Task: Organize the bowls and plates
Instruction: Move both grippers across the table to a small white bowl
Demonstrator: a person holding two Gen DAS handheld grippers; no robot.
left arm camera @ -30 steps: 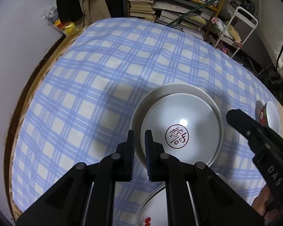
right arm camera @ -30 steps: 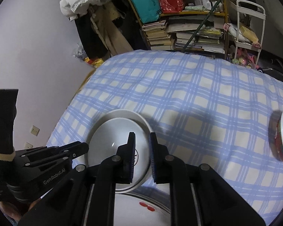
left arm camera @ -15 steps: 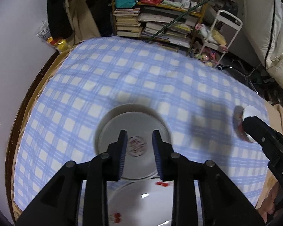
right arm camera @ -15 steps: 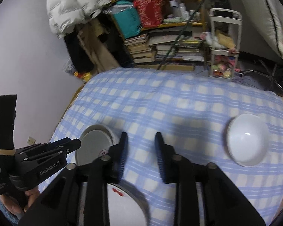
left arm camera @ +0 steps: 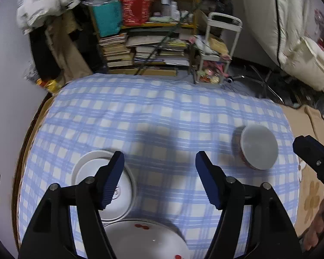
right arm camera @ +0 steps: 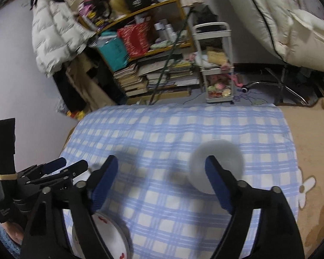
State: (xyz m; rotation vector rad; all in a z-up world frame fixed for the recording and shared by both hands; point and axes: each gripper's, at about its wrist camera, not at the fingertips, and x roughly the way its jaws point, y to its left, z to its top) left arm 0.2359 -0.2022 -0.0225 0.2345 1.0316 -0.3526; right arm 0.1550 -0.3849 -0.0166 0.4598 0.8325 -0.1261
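Observation:
My left gripper (left arm camera: 159,177) is open and empty above the blue checked tablecloth (left arm camera: 162,116). Two stacked white plates (left arm camera: 123,202) lie under its left finger. A larger white plate with red cherries (left arm camera: 146,241) lies nearest me. A white bowl with a red outside (left arm camera: 259,149) sits to the right. My right gripper (right arm camera: 162,183) is open and empty; the bowl (right arm camera: 222,157) lies just behind its right finger, blurred. The cherry plate (right arm camera: 110,237) shows at its lower left.
The left gripper (right arm camera: 54,172) shows at the left of the right wrist view. The right gripper's body (left arm camera: 313,157) shows at the right edge of the left wrist view. Shelves of books (left arm camera: 144,49) and a white cart (left arm camera: 216,60) stand beyond the table.
Both grippers have opened wide from shut and pulled back and up from the stacked plates. Both views have swung right, so the bowl now sits in front of them.

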